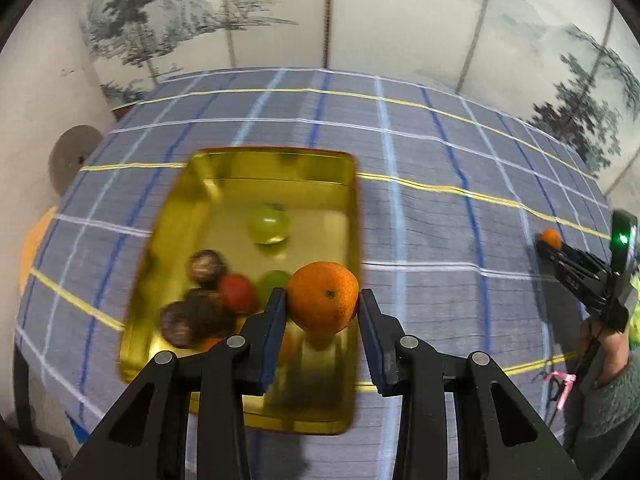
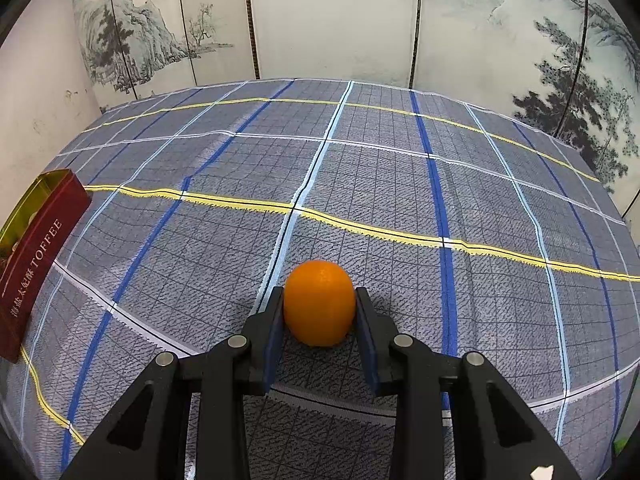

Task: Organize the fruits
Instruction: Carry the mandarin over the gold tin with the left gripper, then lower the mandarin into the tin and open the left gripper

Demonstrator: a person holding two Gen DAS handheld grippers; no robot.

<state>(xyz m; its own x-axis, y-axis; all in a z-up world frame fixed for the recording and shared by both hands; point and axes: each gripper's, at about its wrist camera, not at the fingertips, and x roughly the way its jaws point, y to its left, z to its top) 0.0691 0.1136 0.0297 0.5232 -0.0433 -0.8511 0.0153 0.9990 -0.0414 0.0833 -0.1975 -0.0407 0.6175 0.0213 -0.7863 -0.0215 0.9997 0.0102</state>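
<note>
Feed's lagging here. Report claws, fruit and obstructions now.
Left claw shut on round orange above gold tin tray. Right claw shut on smooth orange fruit on checked cloth. Nothing obstructing.

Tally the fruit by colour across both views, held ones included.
Orange: 2, the large orange in the left gripper and the small orange in the right gripper
Green: 2, green fruits in the tin
Red: 1, red fruit in the tin
Dark brown: 3, dark fruits in the tin; blurred, possibly 2
Total: 8; the fingers may hide more
</note>
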